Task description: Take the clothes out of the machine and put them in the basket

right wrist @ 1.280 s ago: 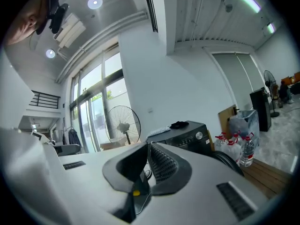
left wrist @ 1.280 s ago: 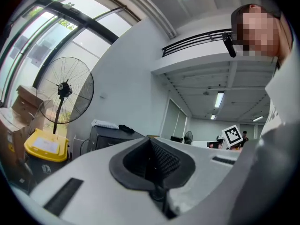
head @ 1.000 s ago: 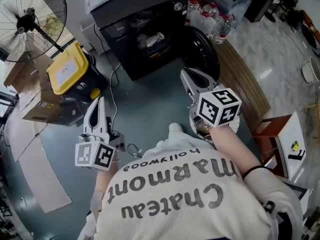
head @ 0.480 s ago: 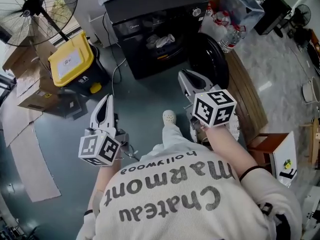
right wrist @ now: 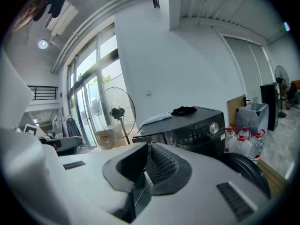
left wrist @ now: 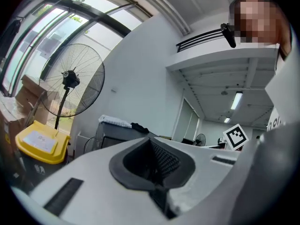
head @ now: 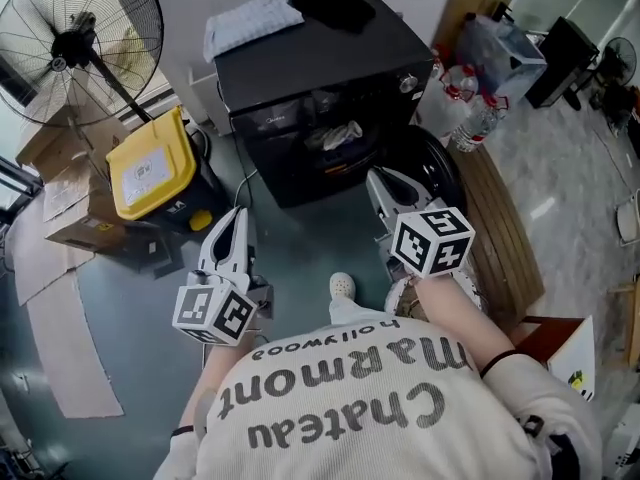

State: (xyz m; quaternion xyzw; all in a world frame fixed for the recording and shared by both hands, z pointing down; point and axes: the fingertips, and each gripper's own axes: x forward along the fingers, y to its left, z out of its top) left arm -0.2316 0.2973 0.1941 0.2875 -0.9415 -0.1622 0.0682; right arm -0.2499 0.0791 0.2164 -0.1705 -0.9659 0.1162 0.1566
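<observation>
The black washing machine [head: 300,68] stands ahead with its round door [head: 432,168] swung open to the right. Light clothes [head: 336,135] lie inside its opening. My left gripper [head: 238,216] hangs over the floor short of the machine's left front, shut and holding nothing. The right gripper [head: 378,177] points at the machine near the open door, also shut and holding nothing. In the left gripper view the shut pads [left wrist: 161,161] sit in front of the machine [left wrist: 117,136]. The right gripper [right wrist: 146,161] faces the machine's control panel [right wrist: 197,130]. I cannot make out a basket.
A yellow-lidded bin [head: 148,164] and cardboard boxes [head: 70,203] stand left of the machine, with a floor fan [head: 78,38] behind. A white towel [head: 252,18] and a black cloth [head: 340,3] lie on the machine's top. Water bottles [head: 468,118] are at the right.
Both grippers have moved forward toward the machine, still shut, and the person has stepped closer. The machine now sits lower and fuller in the head view.
</observation>
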